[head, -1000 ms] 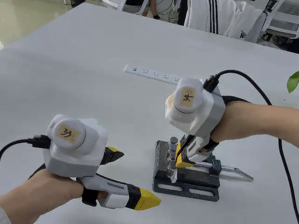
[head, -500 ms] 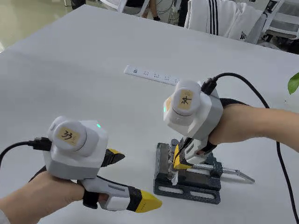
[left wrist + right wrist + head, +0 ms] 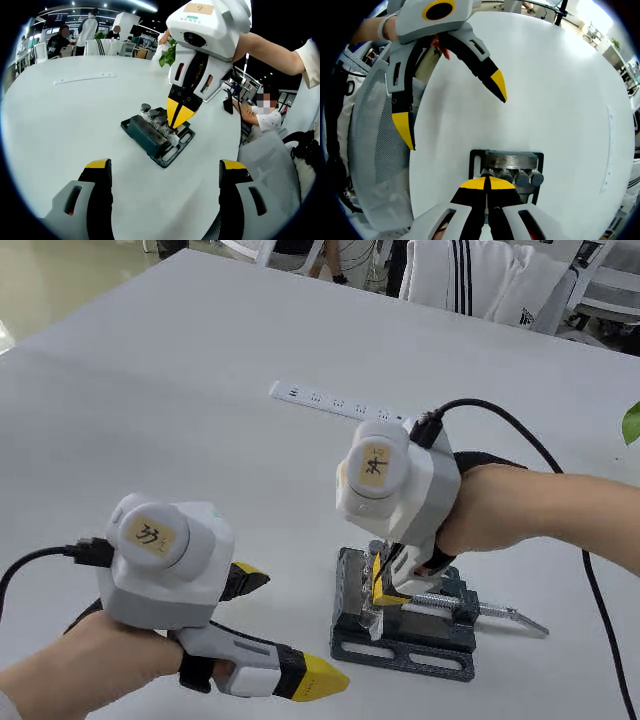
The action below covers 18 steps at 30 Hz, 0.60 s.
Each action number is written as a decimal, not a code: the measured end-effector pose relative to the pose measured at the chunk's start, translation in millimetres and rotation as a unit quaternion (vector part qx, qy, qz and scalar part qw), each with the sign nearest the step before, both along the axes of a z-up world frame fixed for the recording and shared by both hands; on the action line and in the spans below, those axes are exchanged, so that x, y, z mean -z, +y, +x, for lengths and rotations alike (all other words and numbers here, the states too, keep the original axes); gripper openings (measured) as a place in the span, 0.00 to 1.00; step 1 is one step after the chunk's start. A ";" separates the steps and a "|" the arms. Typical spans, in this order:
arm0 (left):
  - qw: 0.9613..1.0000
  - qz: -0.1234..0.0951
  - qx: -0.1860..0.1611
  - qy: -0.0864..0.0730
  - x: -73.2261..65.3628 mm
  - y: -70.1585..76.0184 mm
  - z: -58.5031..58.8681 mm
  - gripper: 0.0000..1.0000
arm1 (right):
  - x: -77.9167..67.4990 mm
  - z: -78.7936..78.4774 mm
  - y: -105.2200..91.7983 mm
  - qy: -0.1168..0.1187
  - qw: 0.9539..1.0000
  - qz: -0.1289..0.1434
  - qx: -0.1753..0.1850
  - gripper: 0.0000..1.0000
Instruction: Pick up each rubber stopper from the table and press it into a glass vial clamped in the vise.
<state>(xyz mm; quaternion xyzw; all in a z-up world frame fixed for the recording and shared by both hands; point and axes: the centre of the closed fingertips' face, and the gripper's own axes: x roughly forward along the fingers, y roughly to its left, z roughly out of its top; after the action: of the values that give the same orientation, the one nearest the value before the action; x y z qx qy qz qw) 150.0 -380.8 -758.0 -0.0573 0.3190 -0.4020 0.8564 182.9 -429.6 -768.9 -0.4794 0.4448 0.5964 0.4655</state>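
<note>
A small dark vise (image 3: 400, 632) stands on the white table and clamps a row of glass vials (image 3: 522, 177) capped with grey stoppers. My right gripper (image 3: 384, 590) is shut, its yellow tips together and pointing down onto the end vial nearest the person. In the right gripper view its tips (image 3: 487, 184) hide that vial's top, beside the vise (image 3: 505, 159). My left gripper (image 3: 285, 628) is held open to the left of the vise with nothing between its jaws. The left gripper view shows the vise (image 3: 145, 135), the stoppered vials (image 3: 146, 108) and the right gripper (image 3: 178, 114) on them.
A white power strip (image 3: 335, 402) lies farther back on the table. A chair draped with a striped garment (image 3: 470, 275) stands beyond the far edge. A green leaf (image 3: 630, 422) pokes in at the right. A black cable (image 3: 540, 455) trails from the right gripper.
The right gripper has shifted slightly left and down over the vial row, still shut. The left gripper has hardly moved. The head camera has drifted a little.
</note>
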 end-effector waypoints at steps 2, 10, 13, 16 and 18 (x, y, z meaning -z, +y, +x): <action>1.000 0.000 0.000 -0.002 -1.0 -0.1 0.2 0.88 | 0.0 -1.0 0.2 0.000 1.000 0.003 0.000 0.00; 1.000 0.005 0.001 -0.010 -5.8 0.3 2.6 0.88 | -1.4 1.2 -0.3 0.010 0.999 0.031 0.025 0.00; 1.000 0.008 0.001 -0.013 -4.9 1.5 4.1 0.88 | -2.8 -1.1 -1.0 0.013 0.998 0.049 0.034 0.00; 1.000 0.007 0.001 -0.014 -6.2 2.1 4.8 0.88 | -3.4 -1.5 -0.6 0.016 0.996 0.070 0.048 0.00; 1.000 0.009 0.002 -0.015 -6.7 2.3 4.5 0.88 | -5.4 -5.7 0.6 0.030 0.993 0.087 0.069 0.02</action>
<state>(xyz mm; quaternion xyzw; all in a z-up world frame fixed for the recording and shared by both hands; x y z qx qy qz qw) 154.5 -378.4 -751.3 -0.0424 0.3098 -0.4016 0.8608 177.2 -429.0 -763.5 -0.3871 0.4369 0.6135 0.5320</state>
